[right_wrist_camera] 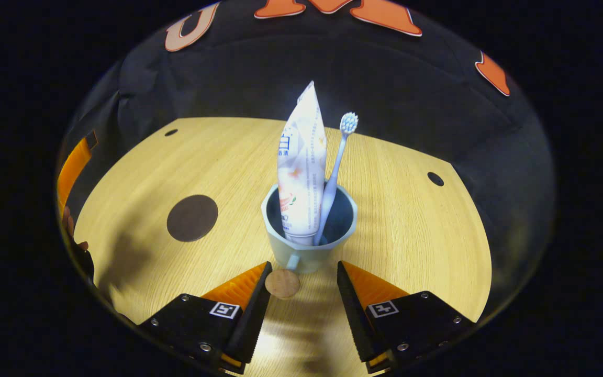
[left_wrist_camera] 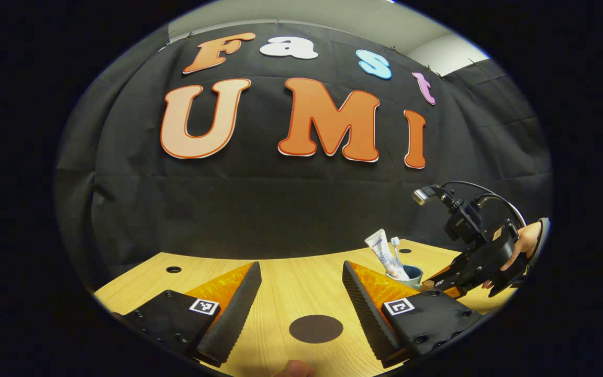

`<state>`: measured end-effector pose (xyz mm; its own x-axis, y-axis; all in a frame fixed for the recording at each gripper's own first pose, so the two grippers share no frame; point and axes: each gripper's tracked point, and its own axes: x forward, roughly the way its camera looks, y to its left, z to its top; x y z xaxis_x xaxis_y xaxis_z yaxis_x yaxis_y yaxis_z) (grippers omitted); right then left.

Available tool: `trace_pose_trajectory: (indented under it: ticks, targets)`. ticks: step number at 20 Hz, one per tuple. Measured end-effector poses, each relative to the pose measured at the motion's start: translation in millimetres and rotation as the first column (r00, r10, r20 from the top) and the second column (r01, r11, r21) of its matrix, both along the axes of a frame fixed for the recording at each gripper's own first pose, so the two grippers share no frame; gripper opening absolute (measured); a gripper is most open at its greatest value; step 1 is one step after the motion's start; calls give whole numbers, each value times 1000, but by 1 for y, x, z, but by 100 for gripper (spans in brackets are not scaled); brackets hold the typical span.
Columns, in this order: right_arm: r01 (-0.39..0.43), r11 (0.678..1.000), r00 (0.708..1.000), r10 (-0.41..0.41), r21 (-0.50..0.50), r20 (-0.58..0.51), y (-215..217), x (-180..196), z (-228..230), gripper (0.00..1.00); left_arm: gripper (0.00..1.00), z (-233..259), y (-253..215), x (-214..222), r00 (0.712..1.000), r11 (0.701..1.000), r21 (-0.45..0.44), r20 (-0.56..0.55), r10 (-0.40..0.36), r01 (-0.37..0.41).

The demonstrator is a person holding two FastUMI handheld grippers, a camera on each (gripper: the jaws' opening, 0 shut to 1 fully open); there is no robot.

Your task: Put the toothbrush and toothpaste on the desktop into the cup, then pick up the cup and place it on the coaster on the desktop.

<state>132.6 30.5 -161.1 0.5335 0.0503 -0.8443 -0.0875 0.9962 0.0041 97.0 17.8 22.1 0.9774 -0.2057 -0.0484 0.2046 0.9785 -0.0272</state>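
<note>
- Right gripper view: toothpaste [right_wrist_camera: 301, 167] and toothbrush [right_wrist_camera: 335, 173] stand in cup [right_wrist_camera: 309, 230]; I count loading done.
- Right tool [right_wrist_camera: 304, 283] spread, empty, near cup.
- Left tool [left_wrist_camera: 301, 293] spread, empty.
- Cup-to-coaster [right_wrist_camera: 192, 218] move remains.

bare desk [right_wrist_camera: 411, 225] round cup [right_wrist_camera: 309, 246]

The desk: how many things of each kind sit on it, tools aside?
Cup: 1
Toothpaste: 1, in the cup
Toothbrush: 1, in the cup
Dark round coaster: 1
Small tan disc: 1
Total: 5
</note>
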Motion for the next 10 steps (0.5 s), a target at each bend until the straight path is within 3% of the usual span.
trace_pose_trajectory:
  ticks: [4,5,9,10]
  targets:
    - [27,999,994,-23,34,-104,3,2,-11,72,98,-16,19,0,999,999,-30,-34,30,-31]
    - [40,998,990,-34,41,-134,3,0,-17,64,98,-17,22,-3,999,999,-37,-40,31,-33]
    - [58,998,986,-52,37,-158,-3,3,-23,51,99,-22,26,5,998,998,-56,-48,33,-35]
    - [62,997,986,-55,39,-157,-4,3,-24,42,98,-24,26,5,998,998,-62,-51,28,-31]
